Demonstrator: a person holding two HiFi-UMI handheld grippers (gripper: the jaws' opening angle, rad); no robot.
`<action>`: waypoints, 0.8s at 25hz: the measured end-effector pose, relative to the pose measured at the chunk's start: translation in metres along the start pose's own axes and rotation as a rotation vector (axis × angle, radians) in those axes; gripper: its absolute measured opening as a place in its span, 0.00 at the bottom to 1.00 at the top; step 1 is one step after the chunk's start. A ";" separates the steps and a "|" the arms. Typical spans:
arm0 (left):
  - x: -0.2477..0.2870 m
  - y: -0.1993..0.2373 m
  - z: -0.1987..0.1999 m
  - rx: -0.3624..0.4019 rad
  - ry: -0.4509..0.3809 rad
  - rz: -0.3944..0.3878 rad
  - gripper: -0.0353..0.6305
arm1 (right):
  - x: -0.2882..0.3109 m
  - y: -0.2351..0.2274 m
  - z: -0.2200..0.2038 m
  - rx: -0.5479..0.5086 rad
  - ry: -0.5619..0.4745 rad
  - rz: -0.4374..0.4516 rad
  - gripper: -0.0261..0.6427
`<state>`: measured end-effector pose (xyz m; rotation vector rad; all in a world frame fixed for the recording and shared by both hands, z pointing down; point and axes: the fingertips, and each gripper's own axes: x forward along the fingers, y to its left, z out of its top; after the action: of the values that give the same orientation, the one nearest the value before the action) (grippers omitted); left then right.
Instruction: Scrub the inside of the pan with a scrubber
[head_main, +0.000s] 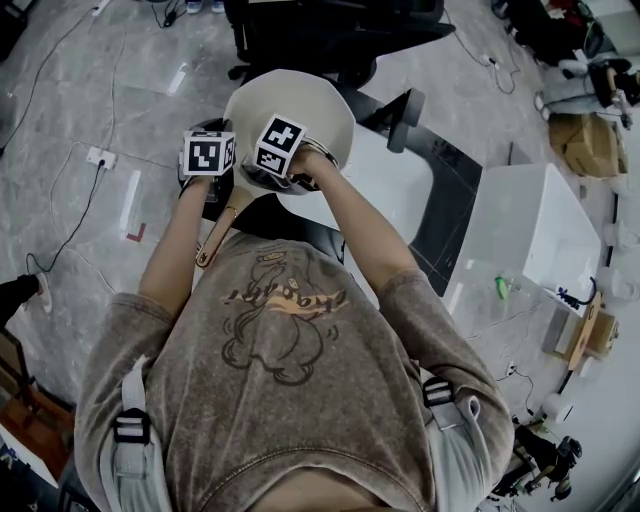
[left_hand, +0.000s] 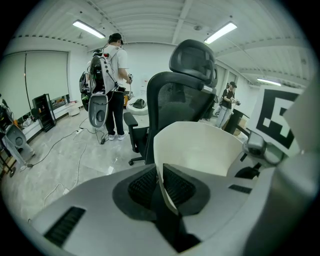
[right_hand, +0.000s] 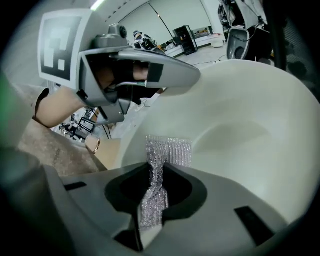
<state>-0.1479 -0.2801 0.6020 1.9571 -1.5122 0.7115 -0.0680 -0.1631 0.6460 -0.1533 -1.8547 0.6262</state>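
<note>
The cream pan (head_main: 300, 108) is held up, tilted, in front of the person, its wooden handle (head_main: 214, 240) pointing down toward the body. My left gripper (left_hand: 161, 182) is shut on the pan's thin wall (left_hand: 200, 150) near the handle side. My right gripper (right_hand: 155, 182) is shut on a silver mesh scrubber (right_hand: 162, 160), whose free end lies against the pan's pale inside (right_hand: 240, 130). In the head view both marker cubes sit side by side at the pan's near rim, left (head_main: 208, 153) and right (head_main: 280, 145); the jaws are hidden there.
A black office chair (head_main: 330, 40) stands just beyond the pan. A white table (head_main: 400, 185) and a white box (head_main: 530, 230) lie to the right. A power strip (head_main: 98, 157) and cables are on the floor at left. A person with a backpack (left_hand: 112, 75) stands farther off.
</note>
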 end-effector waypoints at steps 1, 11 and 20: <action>0.000 0.000 0.000 0.000 -0.002 0.000 0.14 | 0.001 -0.001 0.004 0.007 -0.015 0.002 0.17; 0.001 0.000 0.000 -0.003 0.000 -0.010 0.14 | 0.007 -0.025 0.034 0.056 -0.120 -0.068 0.17; 0.001 0.001 0.000 -0.005 0.001 -0.017 0.14 | 0.004 -0.071 0.052 0.076 -0.195 -0.229 0.17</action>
<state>-0.1481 -0.2810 0.6033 1.9638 -1.4937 0.7008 -0.1026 -0.2395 0.6711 0.1745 -1.9961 0.5668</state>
